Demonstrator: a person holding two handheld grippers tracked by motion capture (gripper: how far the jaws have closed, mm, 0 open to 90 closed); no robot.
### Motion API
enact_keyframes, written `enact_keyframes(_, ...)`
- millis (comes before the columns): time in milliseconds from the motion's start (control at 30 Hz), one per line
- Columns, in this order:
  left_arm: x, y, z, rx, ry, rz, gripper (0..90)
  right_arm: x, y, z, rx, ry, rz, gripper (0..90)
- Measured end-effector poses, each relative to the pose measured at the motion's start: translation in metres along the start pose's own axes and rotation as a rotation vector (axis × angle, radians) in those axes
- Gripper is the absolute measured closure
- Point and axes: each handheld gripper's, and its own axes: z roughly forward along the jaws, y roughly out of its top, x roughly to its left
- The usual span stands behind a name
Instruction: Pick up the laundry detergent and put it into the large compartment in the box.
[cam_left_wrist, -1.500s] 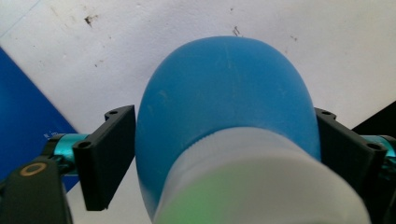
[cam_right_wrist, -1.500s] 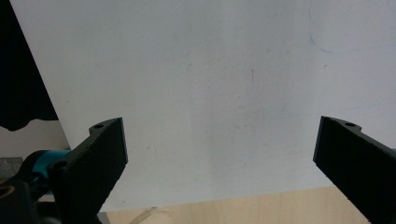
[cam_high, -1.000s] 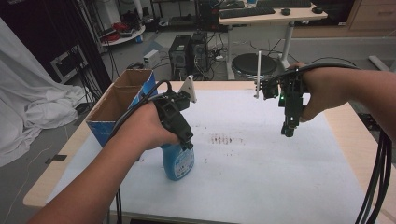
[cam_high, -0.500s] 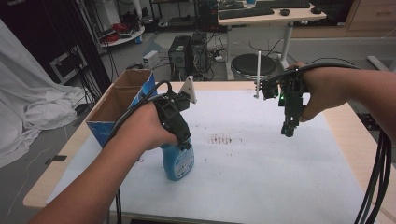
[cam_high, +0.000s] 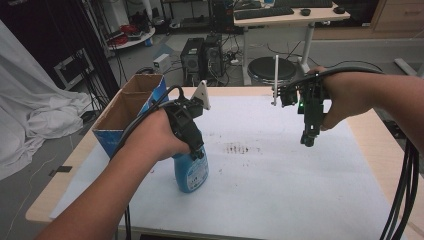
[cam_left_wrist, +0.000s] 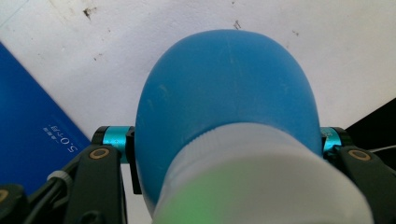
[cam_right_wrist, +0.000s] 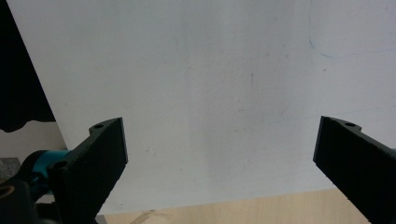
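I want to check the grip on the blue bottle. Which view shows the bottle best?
The left gripper view: the blue bottle sits close up between the left tongs, which have just closed on it. The high view shows its lower body standing on the table, the top hidden by the hand. The right gripper view faces bare white tabletop.

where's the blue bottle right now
In the high view the blue bottle stands upright at the table's left, just right of the cardboard box, with the left gripper clamped on it from above.

The blue bottle's (cam_high: 192, 172) top is hidden — the left tongs (cam_high: 199, 154) cover it.
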Motion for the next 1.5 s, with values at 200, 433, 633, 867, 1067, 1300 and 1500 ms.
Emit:
enact_keyframes(200,-0.002,0.001,0.000,0.004,0.006,0.018,40.4,0.000,-0.001,0.000,-0.001,0.000,0.000,1.9)
enact_keyframes(433,-0.005,0.002,-0.007,0.011,0.001,0.051,40.3,0.000,-0.002,0.001,-0.001,0.000,0.002,1.9)
enact_keyframes(633,-0.005,0.000,-0.017,0.027,-0.016,0.079,40.3,0.000,-0.001,0.003,0.004,0.001,0.001,1.9)
enact_keyframes(867,-0.003,0.000,-0.037,0.053,-0.004,0.109,40.1,0.001,0.000,0.002,0.006,-0.002,0.000,1.9)
enact_keyframes(1067,0.008,-0.003,-0.064,0.024,-0.019,0.100,40.1,0.002,0.000,0.003,0.001,-0.003,-0.009,1.9)
enact_keyframes(1300,0.018,-0.003,-0.100,0.023,-0.005,0.103,40.0,0.005,0.002,0.005,0.006,-0.002,-0.022,1.9)
enact_keyframes(1500,0.031,-0.003,-0.133,0.007,0.016,0.069,40.0,0.007,0.003,0.004,0.003,-0.006,-0.017,1.9)
